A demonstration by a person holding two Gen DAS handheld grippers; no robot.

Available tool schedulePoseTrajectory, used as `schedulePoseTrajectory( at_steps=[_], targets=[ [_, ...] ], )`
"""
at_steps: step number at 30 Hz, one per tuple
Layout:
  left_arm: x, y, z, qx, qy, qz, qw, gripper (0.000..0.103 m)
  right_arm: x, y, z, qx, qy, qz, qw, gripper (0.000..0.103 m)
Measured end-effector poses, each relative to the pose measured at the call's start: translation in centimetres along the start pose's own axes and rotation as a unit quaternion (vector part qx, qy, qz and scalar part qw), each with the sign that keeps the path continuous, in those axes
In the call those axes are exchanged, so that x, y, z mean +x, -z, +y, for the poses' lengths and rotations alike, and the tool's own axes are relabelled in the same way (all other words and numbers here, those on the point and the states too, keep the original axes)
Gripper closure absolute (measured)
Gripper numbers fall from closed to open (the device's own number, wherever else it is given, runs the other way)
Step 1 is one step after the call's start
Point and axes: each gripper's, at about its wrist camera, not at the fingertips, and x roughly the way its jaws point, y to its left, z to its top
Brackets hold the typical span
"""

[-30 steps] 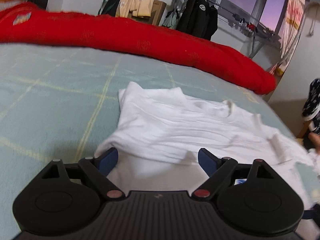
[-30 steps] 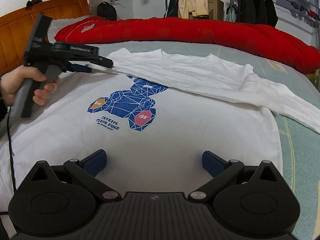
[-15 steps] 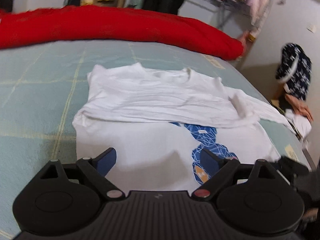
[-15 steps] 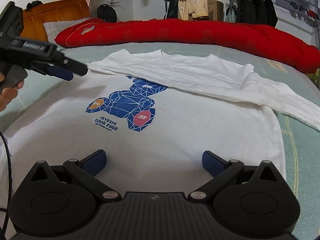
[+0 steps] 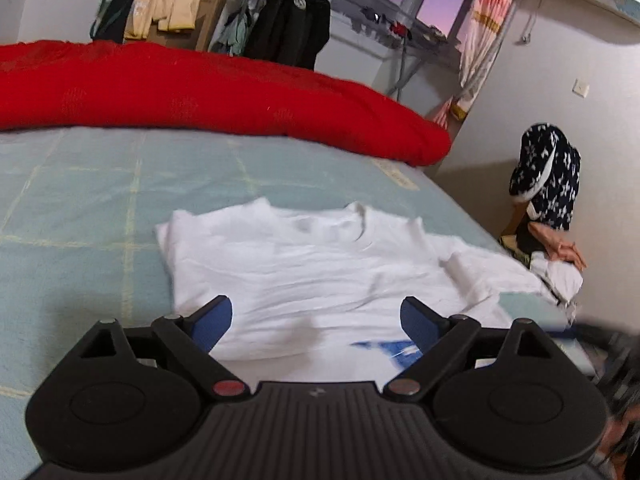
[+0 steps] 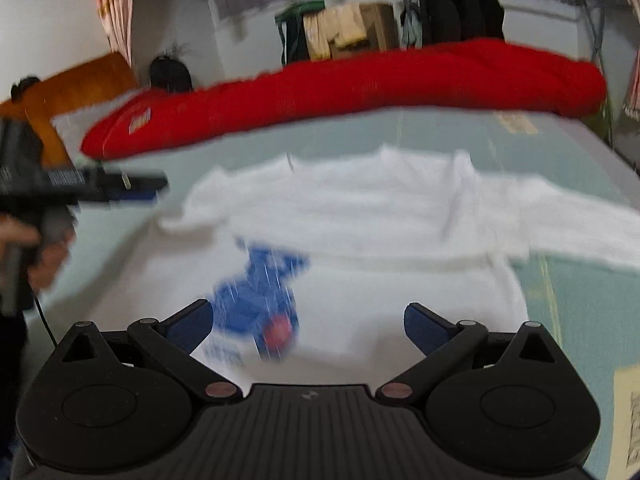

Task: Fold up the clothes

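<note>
The white T-shirt (image 6: pixel 360 240) lies flat on the pale green bed (image 5: pixel 80 208), its top folded over so the blue print (image 6: pixel 260 300) is half hidden and smeared by blur. The left gripper (image 5: pixel 316 320) and right gripper (image 6: pixel 308 324) hover over it, jaws wide, holding nothing. At twelve o'clock lies a red quilt (image 5: pixel 200 92).

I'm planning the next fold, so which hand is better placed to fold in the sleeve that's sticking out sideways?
Probably the right. The loose sleeve trails off the white T-shirt toward the right tool's side, and that tool is open. The left tool hovers at the opposite edge.
</note>
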Motion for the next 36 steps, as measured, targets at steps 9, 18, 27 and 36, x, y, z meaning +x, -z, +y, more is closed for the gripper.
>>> schedulePoseTrajectory(
  at_steps=[9, 18, 27, 36],
  targets=[
    [0.2, 1.7, 4.4, 0.047, -0.116, -0.035, 0.9915, 0.012, 5.3, -3.1, 5.6, -0.039, -0.043, -0.019, 0.998, 0.000],
    [-1.4, 1.4, 10.4, -0.083, -0.054, -0.014, 0.9950, 0.009, 13.8, -10.2, 8.7, -0.069, -0.171, 0.046, 0.982, 0.000],
    [-1.4, 1.6, 11.4, -0.095, -0.080, -0.023, 0.9920, 0.008, 23.3, -14.8, 9.6, -0.082, -0.202, 0.107, 0.970, 0.000],
    [-1.0, 1.4, 11.8, -0.100, -0.064, -0.011, 0.9929, 0.008, 26.7, -15.5, 8.2, -0.010, -0.256, 0.131, 0.958, 0.000]
  ],
)
